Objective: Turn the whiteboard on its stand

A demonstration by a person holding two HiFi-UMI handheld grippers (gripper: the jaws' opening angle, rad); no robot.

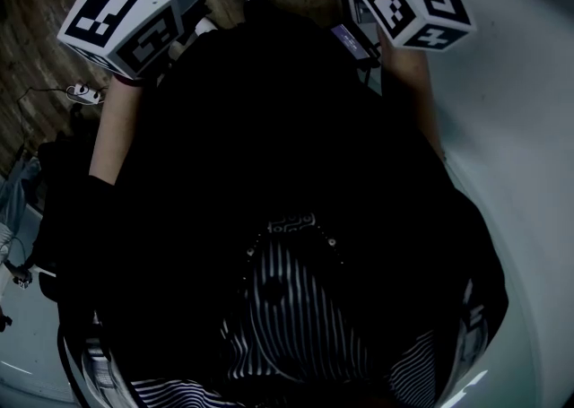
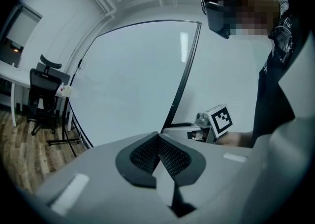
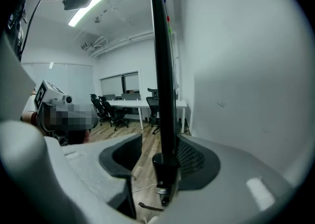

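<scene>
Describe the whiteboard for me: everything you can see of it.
The whiteboard is a large glossy white panel in a thin dark frame, upright, with a ceiling light reflected on its face. Black legs at its lower left, on the wooden floor, look like its stand. In the right gripper view its dark side edge rises between the right gripper's open fingers, nearer the right-hand one, with a round black fitting low on it; contact cannot be told.

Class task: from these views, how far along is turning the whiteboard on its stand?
Done: no turn of the whiteboard can be confirmed. In hand: the right hand-held gripper is open astride its black frame edge, not clamped. The left hand-held gripper is shut, empty, short of the board. Left: probably gripping and swinging it.
</scene>
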